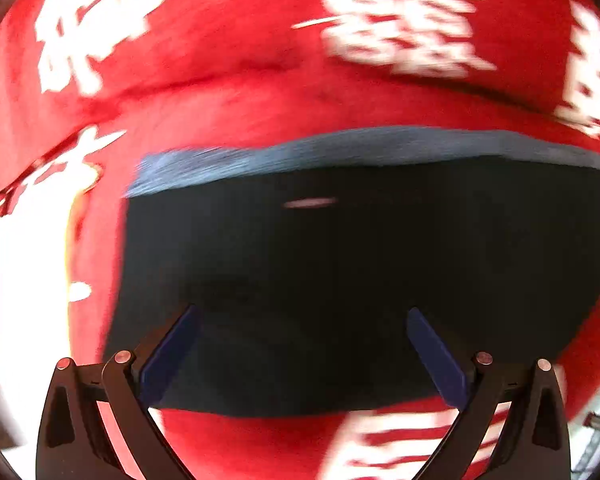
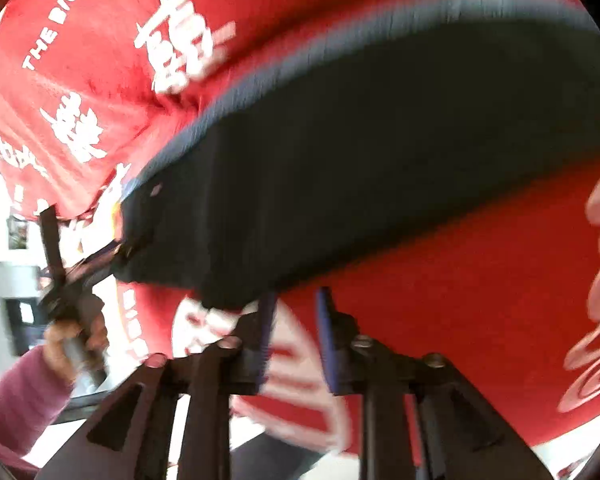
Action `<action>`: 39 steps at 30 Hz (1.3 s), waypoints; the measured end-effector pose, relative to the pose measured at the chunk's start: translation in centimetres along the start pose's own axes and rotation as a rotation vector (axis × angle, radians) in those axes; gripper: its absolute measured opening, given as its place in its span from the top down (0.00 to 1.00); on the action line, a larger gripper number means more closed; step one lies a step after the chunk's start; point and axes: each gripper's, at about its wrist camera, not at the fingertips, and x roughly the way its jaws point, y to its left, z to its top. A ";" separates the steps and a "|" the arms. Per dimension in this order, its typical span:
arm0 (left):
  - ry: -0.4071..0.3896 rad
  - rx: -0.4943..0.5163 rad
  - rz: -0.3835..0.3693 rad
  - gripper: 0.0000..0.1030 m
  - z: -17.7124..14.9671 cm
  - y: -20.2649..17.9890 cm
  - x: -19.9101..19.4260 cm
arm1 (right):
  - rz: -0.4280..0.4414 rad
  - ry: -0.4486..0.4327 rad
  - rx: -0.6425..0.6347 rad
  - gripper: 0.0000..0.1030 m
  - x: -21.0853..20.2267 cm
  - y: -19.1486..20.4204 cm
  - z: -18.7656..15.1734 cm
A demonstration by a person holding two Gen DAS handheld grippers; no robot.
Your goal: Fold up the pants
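The dark navy pants (image 1: 340, 264) lie folded flat on a red cloth, with a lighter blue band along their far edge. My left gripper (image 1: 303, 314) hovers just above them, its blue pads (image 1: 172, 356) spread wide and nothing between them. In the right wrist view the pants (image 2: 360, 184) run diagonally across the frame. My right gripper (image 2: 295, 312) sits at their near edge with a narrow gap between its pads; only the cloth shows through that gap. The left gripper (image 2: 100, 258) appears there at the pants' left corner, held by a hand (image 2: 66, 344).
A red cloth with white lettering (image 1: 228, 40) covers the surface under and around the pants (image 2: 100, 80). A pink sleeve (image 2: 16, 404) shows at the lower left. Bright white background lies beyond the cloth's left edge (image 1: 24, 280).
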 end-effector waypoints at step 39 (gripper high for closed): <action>0.123 0.124 0.034 0.00 4.0 -25.0 1.3 | 0.022 -0.123 0.280 0.50 -8.3 -17.0 0.3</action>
